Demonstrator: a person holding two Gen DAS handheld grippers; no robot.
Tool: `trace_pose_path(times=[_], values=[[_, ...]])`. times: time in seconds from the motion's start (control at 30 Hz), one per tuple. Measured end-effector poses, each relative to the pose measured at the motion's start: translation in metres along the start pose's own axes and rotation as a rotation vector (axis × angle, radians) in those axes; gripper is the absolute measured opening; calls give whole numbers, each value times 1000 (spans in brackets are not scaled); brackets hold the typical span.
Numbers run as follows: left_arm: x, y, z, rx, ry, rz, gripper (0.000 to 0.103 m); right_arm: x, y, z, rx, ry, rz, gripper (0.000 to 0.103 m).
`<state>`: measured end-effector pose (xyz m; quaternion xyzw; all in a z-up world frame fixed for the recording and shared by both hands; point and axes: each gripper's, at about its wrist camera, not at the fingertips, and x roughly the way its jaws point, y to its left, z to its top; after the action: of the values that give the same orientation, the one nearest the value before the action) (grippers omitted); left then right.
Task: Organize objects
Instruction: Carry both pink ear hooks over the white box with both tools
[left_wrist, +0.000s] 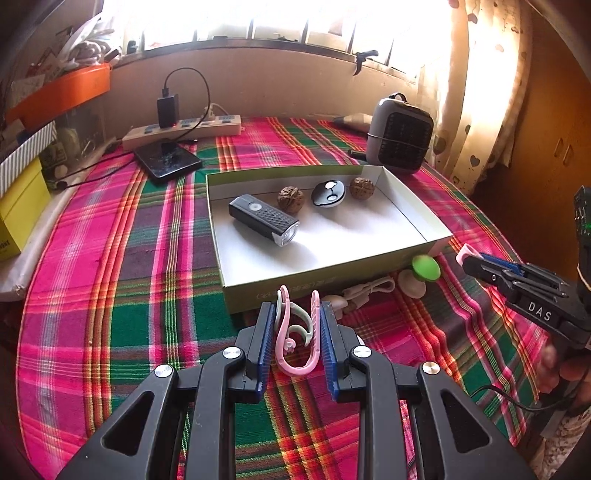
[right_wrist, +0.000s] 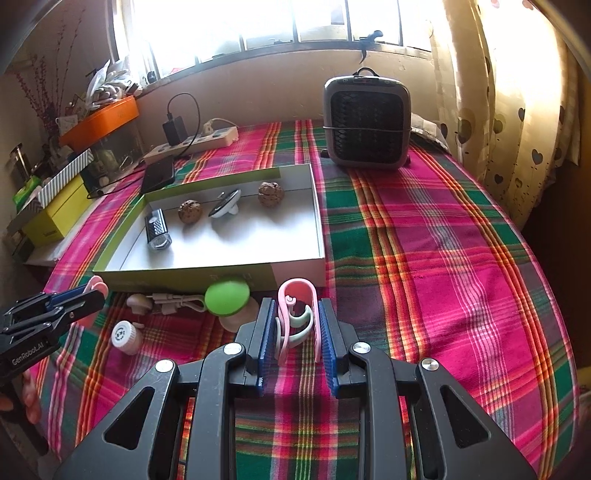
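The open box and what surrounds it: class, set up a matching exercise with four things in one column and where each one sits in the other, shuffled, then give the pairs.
Things
1. bike light
2. green mushroom toy
3. pink and green clip
4. small heater

Places
A. on the cloth just outside the box's near wall
B. between the left gripper's fingers
C. inside the box, at its left end
D. on the cloth beyond the box, towards the window

Pairs: 1-C, 2-A, 3-B, 4-D
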<state>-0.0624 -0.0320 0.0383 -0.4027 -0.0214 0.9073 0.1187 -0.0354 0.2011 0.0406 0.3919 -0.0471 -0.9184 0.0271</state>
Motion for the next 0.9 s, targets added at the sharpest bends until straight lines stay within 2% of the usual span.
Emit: trace_pose_path(times=[0.9], values=[[6, -12, 48, 10, -44, -55, 22, -1, 17, 42, -44, -37, 53, 24]])
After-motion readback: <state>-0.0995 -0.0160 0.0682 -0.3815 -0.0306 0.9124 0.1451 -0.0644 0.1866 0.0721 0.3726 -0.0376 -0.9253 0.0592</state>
